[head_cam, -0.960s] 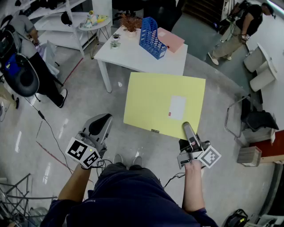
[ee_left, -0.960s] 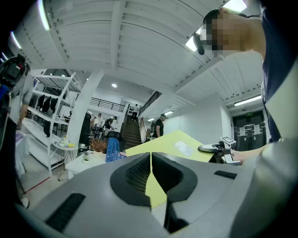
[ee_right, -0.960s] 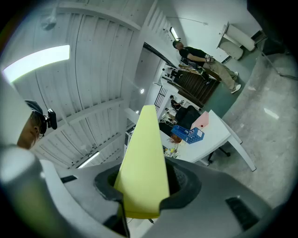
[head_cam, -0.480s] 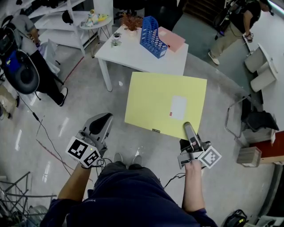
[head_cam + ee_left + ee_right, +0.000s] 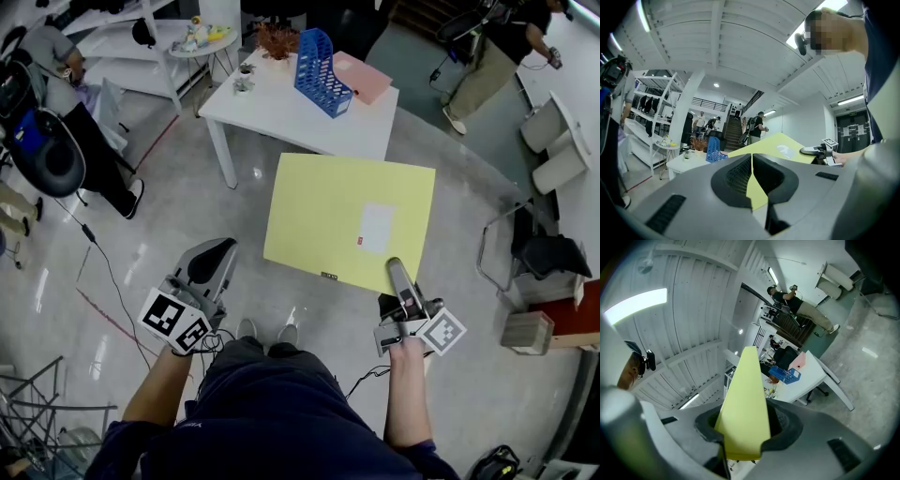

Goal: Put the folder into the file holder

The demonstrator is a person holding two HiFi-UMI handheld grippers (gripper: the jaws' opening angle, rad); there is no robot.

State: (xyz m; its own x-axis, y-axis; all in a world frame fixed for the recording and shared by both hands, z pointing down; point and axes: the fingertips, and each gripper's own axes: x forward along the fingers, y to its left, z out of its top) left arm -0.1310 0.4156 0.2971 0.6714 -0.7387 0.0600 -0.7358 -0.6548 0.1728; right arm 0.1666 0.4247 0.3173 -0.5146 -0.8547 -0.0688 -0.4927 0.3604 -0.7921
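My right arm is stretched forward, right gripper [image 5: 393, 266] clamped on the near corner of the yellow folder [image 5: 347, 220], which is held flat over open floor. My left gripper [image 5: 217, 251] hangs well apart from the folder, jaws together and empty. The blue file holder [image 5: 322, 75] stands on the white table [image 5: 281, 117] past the folder's far edge.

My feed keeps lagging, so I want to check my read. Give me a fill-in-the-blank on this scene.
The right gripper clamps the ___ folder.
The file holder on the white table is coloured ___.
The jaws of the left gripper hold ___.
Missing words: yellow; blue; nothing.
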